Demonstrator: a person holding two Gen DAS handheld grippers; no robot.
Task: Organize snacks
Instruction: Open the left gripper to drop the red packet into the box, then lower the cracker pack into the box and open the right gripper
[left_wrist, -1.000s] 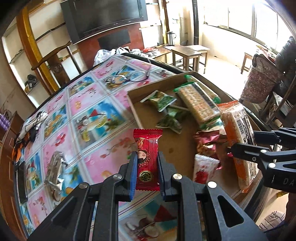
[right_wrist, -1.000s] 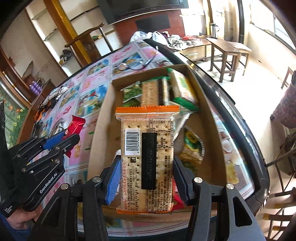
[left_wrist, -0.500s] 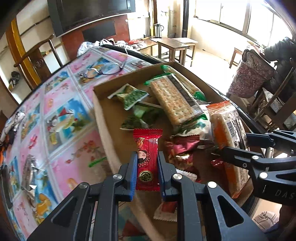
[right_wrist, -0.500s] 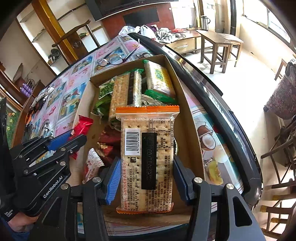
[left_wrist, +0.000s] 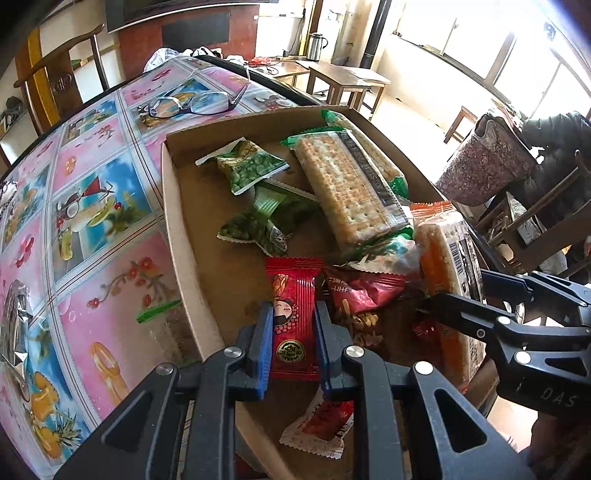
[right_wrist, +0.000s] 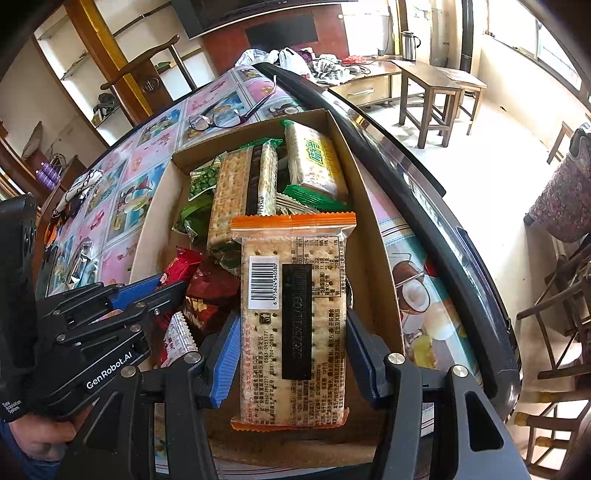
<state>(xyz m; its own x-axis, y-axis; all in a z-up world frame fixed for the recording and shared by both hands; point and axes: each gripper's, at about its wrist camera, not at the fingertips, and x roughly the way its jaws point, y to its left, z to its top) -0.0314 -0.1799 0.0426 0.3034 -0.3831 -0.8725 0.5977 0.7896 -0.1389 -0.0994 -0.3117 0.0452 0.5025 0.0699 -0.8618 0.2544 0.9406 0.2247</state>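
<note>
Two grippers hang over a cardboard box of snacks: the left gripper clamps a red candy packet upright between its pads, while the right gripper, marked "GenRobot.AI" like its twin, grips an orange-edged cracker pack, barcode up.

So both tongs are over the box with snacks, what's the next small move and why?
Probably open the left tongs to drop the red candy packet: it hangs over the cardboard box, above bare floor beside the other red packets.
</note>
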